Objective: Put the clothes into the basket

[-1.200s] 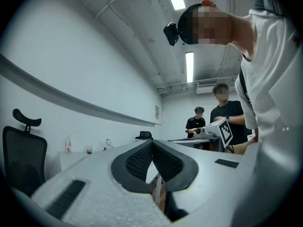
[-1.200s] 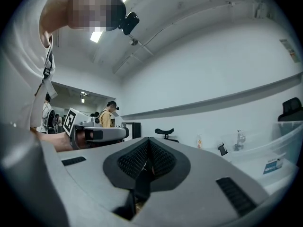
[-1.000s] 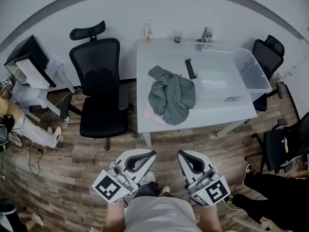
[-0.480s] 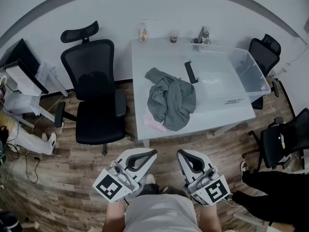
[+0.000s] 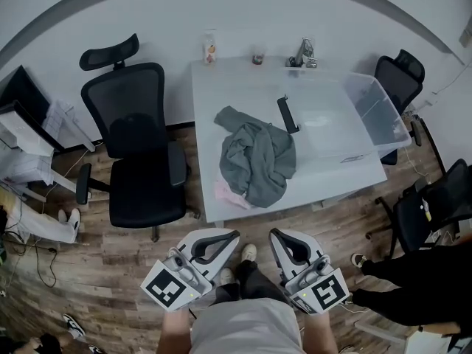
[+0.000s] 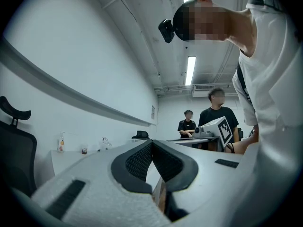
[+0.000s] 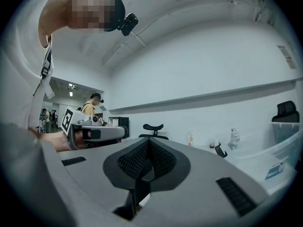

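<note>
A crumpled grey-green garment (image 5: 257,159) lies on the white table (image 5: 221,87), with a small pink cloth (image 5: 226,193) at the table's near edge. On the table's right half stands a clear plastic basket (image 5: 377,103), also visible in the right gripper view as the clear basket (image 7: 285,148). My left gripper (image 5: 233,235) and right gripper (image 5: 274,235) are held side by side over the wooden floor, well short of the table. Both point level toward it. The left gripper (image 6: 151,143) and right gripper (image 7: 148,141) have their jaws together with nothing between them.
A black office chair (image 5: 136,161) stands left of the table, and two more chairs (image 5: 395,80) (image 5: 436,203) stand at the right. A bottle (image 5: 210,49), a cup (image 5: 258,57) and a black stand (image 5: 285,114) sit on the table. A person's legs (image 5: 398,290) are at lower right.
The table, clothes and chairs have slid down and left in the head view as I came closer. Both grippers keep their place in the view and stay shut.
</note>
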`<action>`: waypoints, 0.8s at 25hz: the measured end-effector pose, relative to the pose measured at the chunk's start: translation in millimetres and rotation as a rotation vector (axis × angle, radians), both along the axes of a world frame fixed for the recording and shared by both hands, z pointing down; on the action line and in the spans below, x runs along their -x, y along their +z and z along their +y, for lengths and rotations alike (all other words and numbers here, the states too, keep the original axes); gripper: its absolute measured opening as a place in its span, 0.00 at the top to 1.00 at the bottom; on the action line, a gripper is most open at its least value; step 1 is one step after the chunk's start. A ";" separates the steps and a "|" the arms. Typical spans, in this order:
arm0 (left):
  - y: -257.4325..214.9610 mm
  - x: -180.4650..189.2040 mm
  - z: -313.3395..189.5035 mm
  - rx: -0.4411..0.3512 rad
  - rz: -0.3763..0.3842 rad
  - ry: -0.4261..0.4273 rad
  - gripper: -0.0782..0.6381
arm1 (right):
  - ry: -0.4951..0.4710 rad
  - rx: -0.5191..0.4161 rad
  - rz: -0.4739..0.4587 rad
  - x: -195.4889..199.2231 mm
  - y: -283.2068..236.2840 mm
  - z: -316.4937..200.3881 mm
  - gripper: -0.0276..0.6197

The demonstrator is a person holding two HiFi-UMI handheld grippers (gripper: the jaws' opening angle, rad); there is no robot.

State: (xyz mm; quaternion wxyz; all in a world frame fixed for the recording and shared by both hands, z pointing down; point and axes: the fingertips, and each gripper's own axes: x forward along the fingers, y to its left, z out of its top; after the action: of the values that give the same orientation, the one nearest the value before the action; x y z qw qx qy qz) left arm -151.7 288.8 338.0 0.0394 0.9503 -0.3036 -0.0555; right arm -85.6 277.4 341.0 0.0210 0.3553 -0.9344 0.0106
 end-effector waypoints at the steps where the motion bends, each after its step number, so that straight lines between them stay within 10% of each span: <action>1: 1.4 -0.1 -4.8 0.002 0.000 -0.002 0.88 | -0.005 0.003 0.001 0.4 1.9 -4.6 0.95; 20: 8.2 -34.2 -108.2 0.023 -0.065 -0.036 0.88 | -0.118 0.014 -0.007 -27.3 8.2 -106.8 0.95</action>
State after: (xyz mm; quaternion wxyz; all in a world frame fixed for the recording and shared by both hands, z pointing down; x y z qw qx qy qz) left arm -117.5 180.6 346.2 0.0393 0.9455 -0.3225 -0.0221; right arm -58.3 170.6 349.3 0.0209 0.2994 -0.9537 0.0171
